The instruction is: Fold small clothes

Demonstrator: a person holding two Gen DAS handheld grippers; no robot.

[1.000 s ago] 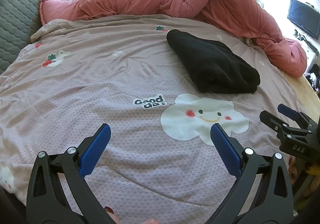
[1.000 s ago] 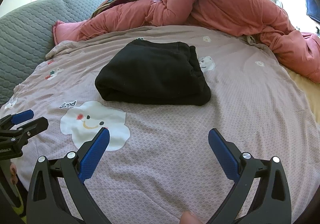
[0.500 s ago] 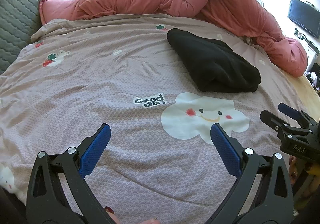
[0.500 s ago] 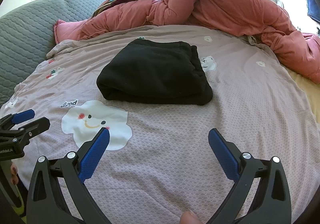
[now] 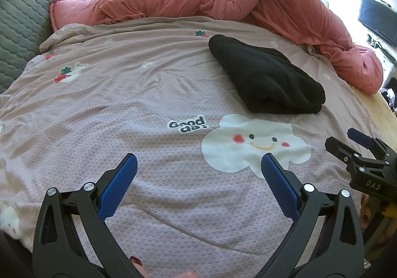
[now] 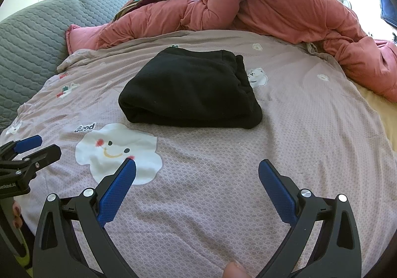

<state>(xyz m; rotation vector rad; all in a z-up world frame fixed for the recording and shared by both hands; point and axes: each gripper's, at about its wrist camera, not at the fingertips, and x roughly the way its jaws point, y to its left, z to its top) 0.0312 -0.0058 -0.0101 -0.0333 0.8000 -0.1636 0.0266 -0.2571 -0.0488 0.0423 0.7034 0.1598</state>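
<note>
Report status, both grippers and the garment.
Left hand-held gripper open, right hand-held gripper open, both empty. Black folded garment on bedsheet. Nothing in the way.

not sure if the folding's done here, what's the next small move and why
Probably none on the garment: the black garment already lies as a compact folded bundle on the bed sheet, and the left gripper and right gripper are open, empty and short of it. I would draw both back.

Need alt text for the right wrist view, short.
A folded black garment lies on a mauve printed bedsheet, ahead of the open right gripper, which holds nothing. A smiling cloud print sits near its left finger, the left gripper shows at the left edge, and a pink duvet is bunched behind.
</note>
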